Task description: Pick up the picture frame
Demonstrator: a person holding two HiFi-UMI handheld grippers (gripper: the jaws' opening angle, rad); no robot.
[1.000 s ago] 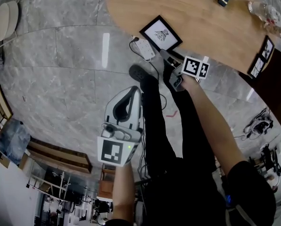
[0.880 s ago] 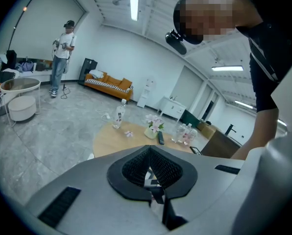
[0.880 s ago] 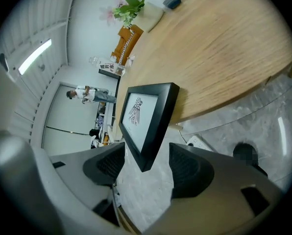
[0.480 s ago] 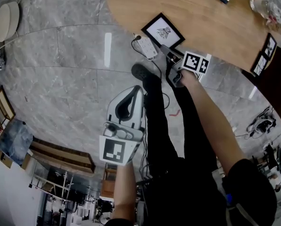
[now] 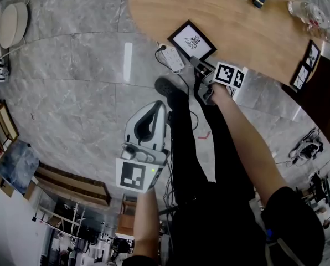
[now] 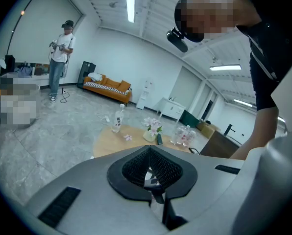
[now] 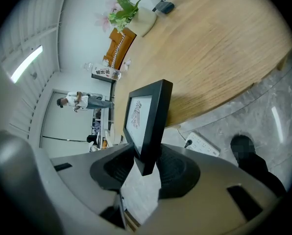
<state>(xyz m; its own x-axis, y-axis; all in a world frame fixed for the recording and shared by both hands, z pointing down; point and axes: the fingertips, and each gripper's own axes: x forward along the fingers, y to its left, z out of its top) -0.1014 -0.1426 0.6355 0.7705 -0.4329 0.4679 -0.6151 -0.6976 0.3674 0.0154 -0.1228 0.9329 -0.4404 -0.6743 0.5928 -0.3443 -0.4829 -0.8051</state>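
Meanwhile the left gripper (image 6: pixel 149 153) hung idle, its jaws together on nothing. The small black-rimmed picture frame (image 7: pixel 147 116) lay face up at the near edge of the round pale wooden table (image 7: pixel 219 53), turned cornerwise with one corner jutting past the rim. It looked light and stiff, but probably glazed, slick and breakable, so best pinched across the moulding. The right gripper (image 7: pixel 145 160) had that corner between its closing jaws, pads meeting front and back.
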